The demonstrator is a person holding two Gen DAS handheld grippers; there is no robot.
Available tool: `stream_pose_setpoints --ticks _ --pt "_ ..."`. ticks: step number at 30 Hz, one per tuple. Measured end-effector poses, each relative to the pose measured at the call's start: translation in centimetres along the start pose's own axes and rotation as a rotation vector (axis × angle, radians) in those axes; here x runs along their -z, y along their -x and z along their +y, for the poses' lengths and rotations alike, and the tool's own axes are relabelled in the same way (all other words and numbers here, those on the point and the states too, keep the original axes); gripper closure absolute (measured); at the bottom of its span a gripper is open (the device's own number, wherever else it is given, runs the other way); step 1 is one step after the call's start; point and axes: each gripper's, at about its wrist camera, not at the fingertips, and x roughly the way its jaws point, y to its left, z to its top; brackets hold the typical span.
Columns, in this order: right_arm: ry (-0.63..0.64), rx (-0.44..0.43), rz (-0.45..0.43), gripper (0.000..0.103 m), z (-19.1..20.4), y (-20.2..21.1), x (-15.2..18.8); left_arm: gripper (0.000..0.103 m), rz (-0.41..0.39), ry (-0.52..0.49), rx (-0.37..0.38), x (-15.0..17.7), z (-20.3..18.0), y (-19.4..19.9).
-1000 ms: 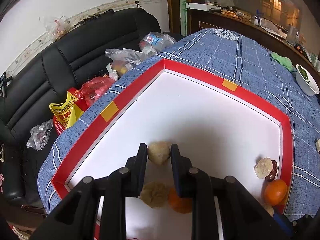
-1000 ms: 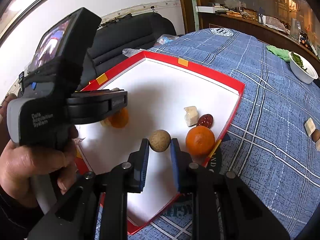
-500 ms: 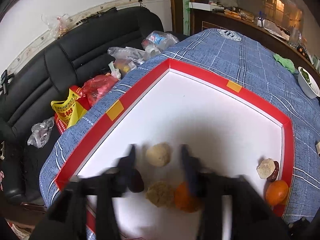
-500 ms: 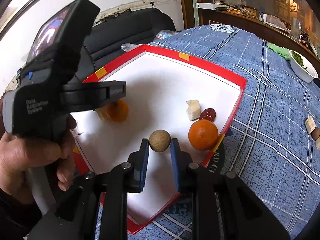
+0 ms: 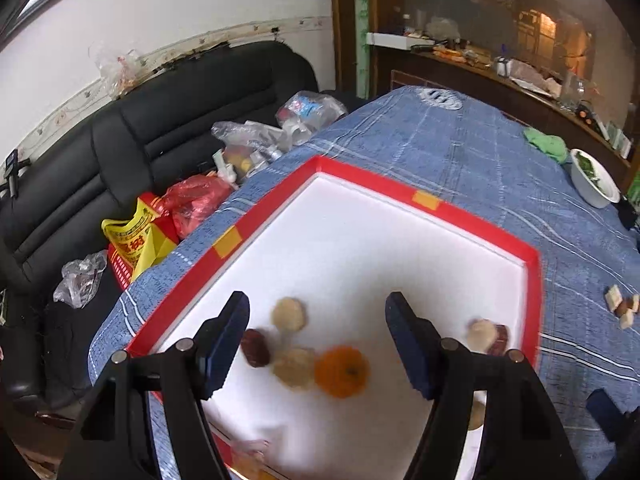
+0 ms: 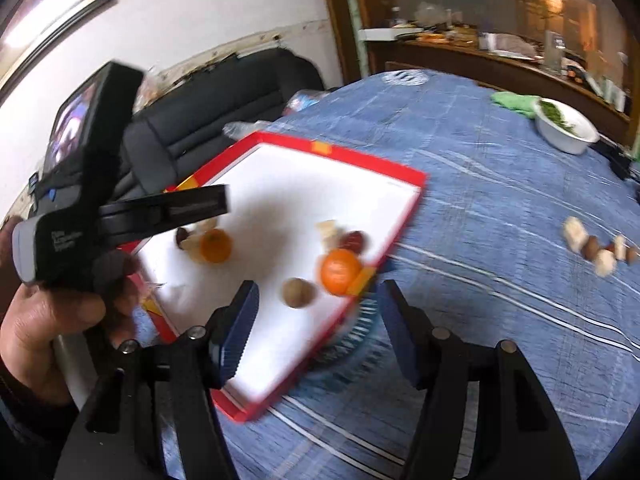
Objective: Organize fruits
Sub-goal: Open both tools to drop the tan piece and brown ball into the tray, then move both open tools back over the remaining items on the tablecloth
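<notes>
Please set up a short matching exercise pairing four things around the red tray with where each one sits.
Things:
1. white bowl of greens
2. round brown fruit
3. yellow and red bag
4. small pale and brown pieces

Places:
A. on the black sofa beside the table
B. loose on the blue cloth, outside the red tray
C. inside the tray, near the orange at its right edge
D. at the far right of the table, next to a green cloth

Pairs: 1-D, 2-C, 3-A, 4-B
</notes>
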Motion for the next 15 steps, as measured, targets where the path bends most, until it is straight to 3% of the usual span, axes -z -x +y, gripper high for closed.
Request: stream_pose_setpoints --ticks 15 --pt "-0.298 0.282 -0.035 0.040 -18.1 5.7 2.9 0.033 -0.008 -0.245 0.222 2.3 -14.5 2.7"
